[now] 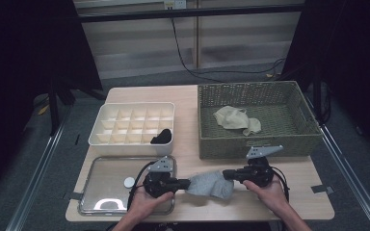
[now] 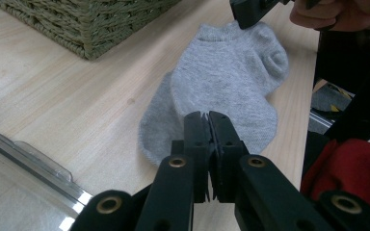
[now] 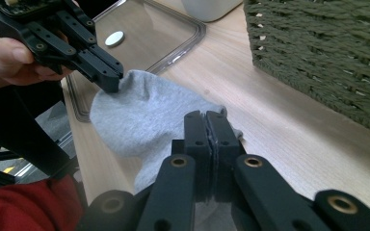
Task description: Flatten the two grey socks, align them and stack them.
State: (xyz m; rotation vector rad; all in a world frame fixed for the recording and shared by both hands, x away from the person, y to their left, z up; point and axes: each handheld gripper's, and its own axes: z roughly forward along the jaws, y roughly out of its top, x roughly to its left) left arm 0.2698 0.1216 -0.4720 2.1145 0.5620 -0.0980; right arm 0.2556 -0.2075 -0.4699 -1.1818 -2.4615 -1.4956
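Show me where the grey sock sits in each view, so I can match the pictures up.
High view: the grey sock lies at the table's front edge, between the left gripper and right gripper, both shut on it.
Left gripper view: centre, running from the jaws up toward the top right.
Right gripper view: centre left, just beyond the jaws.
Shared landmark: the green wicker basket.

Black 2-jaw left tongs (image 1: 189, 183), brass-ringed screws, grey 3-cornered plates, black cables, right tongs (image 1: 224, 174)
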